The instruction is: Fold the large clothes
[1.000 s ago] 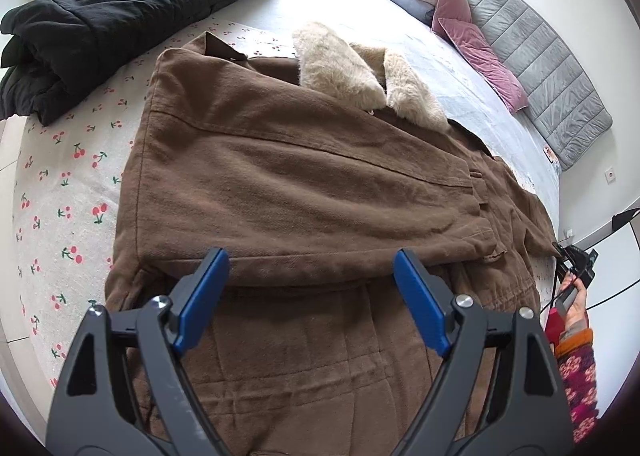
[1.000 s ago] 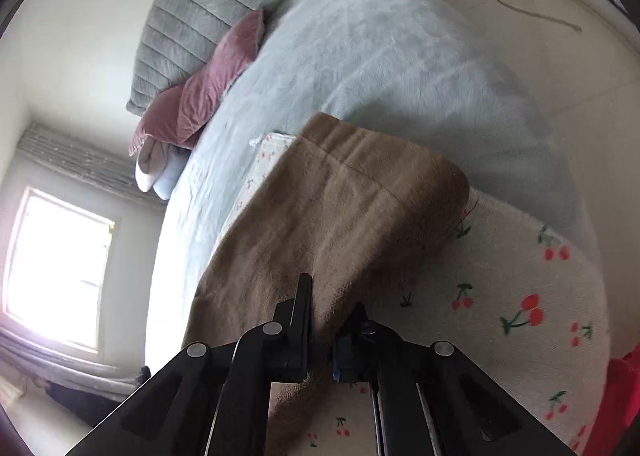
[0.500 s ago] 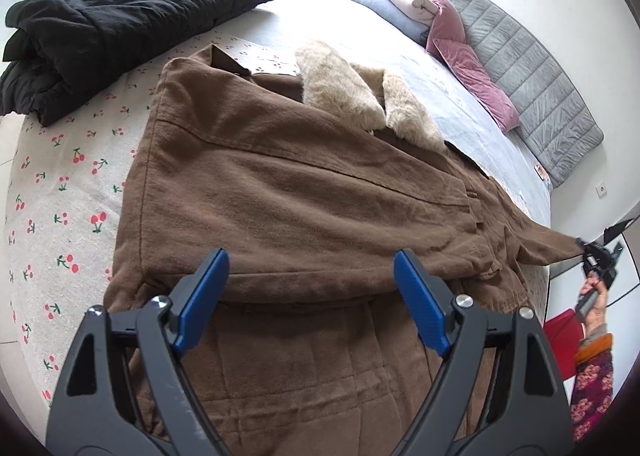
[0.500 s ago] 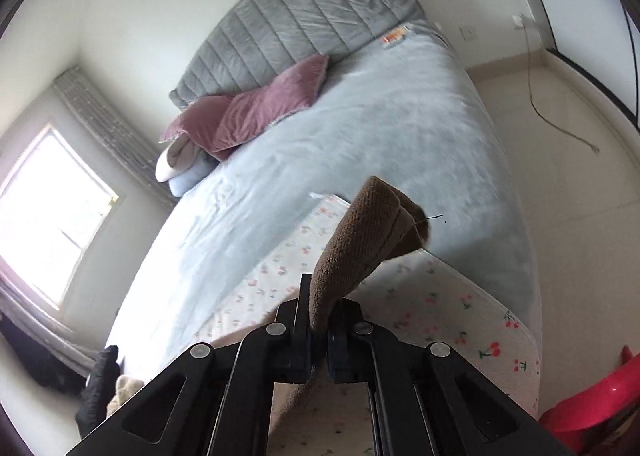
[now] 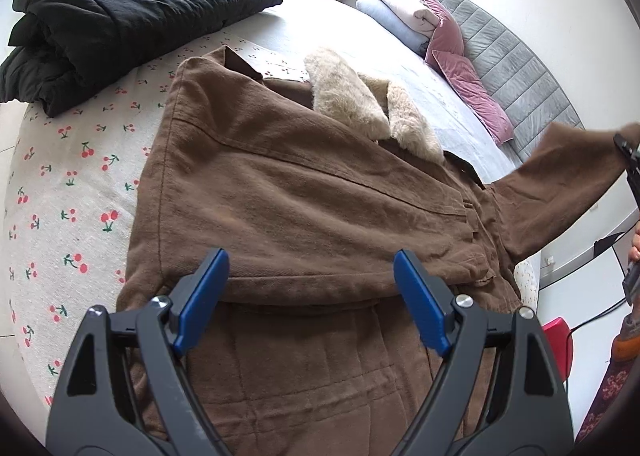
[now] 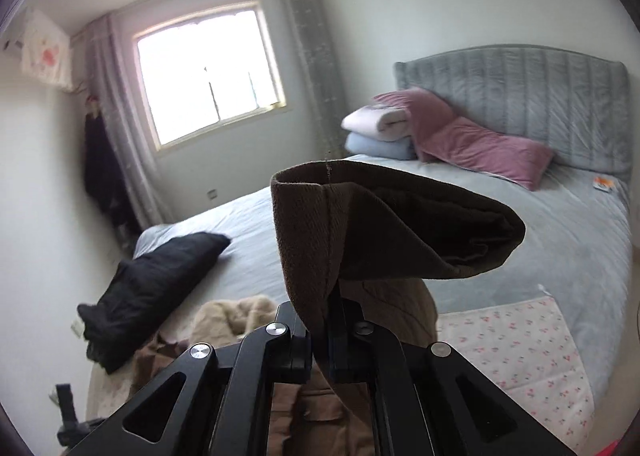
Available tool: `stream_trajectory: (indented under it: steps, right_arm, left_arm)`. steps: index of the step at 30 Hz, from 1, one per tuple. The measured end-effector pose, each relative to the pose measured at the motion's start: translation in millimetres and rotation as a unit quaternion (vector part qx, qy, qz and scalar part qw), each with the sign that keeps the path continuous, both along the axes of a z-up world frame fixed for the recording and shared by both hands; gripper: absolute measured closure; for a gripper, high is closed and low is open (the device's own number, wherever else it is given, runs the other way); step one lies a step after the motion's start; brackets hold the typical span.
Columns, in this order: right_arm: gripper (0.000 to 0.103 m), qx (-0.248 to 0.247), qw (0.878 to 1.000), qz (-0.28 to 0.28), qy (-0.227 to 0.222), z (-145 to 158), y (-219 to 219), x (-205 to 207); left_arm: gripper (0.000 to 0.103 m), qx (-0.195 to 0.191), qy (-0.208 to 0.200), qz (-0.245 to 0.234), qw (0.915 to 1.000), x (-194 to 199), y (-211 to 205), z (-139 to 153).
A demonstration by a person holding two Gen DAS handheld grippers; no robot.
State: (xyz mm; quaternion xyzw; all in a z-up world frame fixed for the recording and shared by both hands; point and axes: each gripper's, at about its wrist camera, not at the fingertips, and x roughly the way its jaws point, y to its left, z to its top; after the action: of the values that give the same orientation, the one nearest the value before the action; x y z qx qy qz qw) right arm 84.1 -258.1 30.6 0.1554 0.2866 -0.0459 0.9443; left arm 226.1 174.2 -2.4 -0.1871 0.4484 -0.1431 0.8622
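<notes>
While the brown coat lies spread on the cherry-print sheet at the foot of the bed, we have its sleeve pinched in the right gripper: jaws clenched tight on the cuff edge, cuff mouth gaping open above them. In the left wrist view that sleeve stretches off the coat's right side, lifted clear of the bed, running to the frame edge where the right gripper is only partly in view.

Left gripper hangs over the coat's lower half, jaws released and wide, blue pads apart with nothing between them. We can't tell if the tips touch the cloth.

Coat layout: one side is folded over the body, with a straight seam running across it. Beige fur collar sits at the far end, toward the pillows.

Around it:
- black quilted garment bundled at the far left corner of the bed, just beside the coat's shoulder but not touching it
- pink pillows and folded pale blankets against the grey headboard
- window bright, with curtains on both sides
- red object on the floor beyond the bed's right edge; we can't tell what it is
- patterned sleeve of the person at the right edge of the left wrist view
</notes>
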Motion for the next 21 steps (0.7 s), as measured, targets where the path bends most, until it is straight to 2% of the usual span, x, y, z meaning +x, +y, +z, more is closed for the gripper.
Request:
stream_trajectory:
  steps: [3,4,5,6,7,8,10,11,14,19,21]
  right_arm:
    - [0.094,0.023,0.995,0.091,0.028,-34.1,61.8,25.8]
    - [0.087,0.041,0.989,0.133,0.044,-41.6,85.2,37.5]
    - [0.084,0.071,0.978,0.184,0.066,-61.7,102.9,41.3]
    - [0.075,0.090,0.967,0.221,0.089,-81.1,117.6,42.4]
    - [0.068,0.089,0.962,0.236,0.104,-93.6,132.1,43.4]
    - [0.065,0.072,0.963,0.238,0.108,-104.6,133.1,48.7]
    - [0.049,0.028,0.966,0.232,0.112,-128.4,128.1,43.6]
    - [0.047,0.021,0.967,0.224,0.115,-139.1,121.1,43.9]
    - [0.044,0.038,0.974,0.179,0.135,-173.1,71.6,56.8]
    - [0.040,0.084,0.982,0.086,0.145,-224.1,-22.7,77.1]
    - [0.039,0.096,0.982,0.048,0.158,-249.2,-57.7,84.4]
  left_arm:
    - [0.019,0.007,-0.004,0.009,0.9999,-0.8,3.4,-1.1]
    - [0.019,0.009,-0.002,0.011,0.9999,-1.0,4.5,-2.3]
    - [0.019,0.010,0.001,0.012,0.9999,-1.5,5.1,-3.4]
    - [0.019,0.012,0.006,0.013,0.9998,-2.3,5.5,-4.6]
    - [0.019,0.015,0.012,0.012,0.9997,-3.4,5.5,-5.2]
    - [0.019,0.018,0.015,0.009,0.9997,-4.8,4.5,-4.5]
    - [0.019,0.028,0.007,-0.004,0.9996,-5.6,-0.6,0.5]
    - [0.019,0.035,0.000,-0.010,0.9993,-4.1,-4.1,3.3]
    - [0.019,0.051,0.002,-0.028,0.9983,11.4,-22.2,6.7]
    - [0.019,0.070,0.048,-0.082,0.9930,62.7,-77.0,-13.8]
    - [0.027,0.084,0.072,-0.089,0.9899,84.3,-99.0,-32.0]
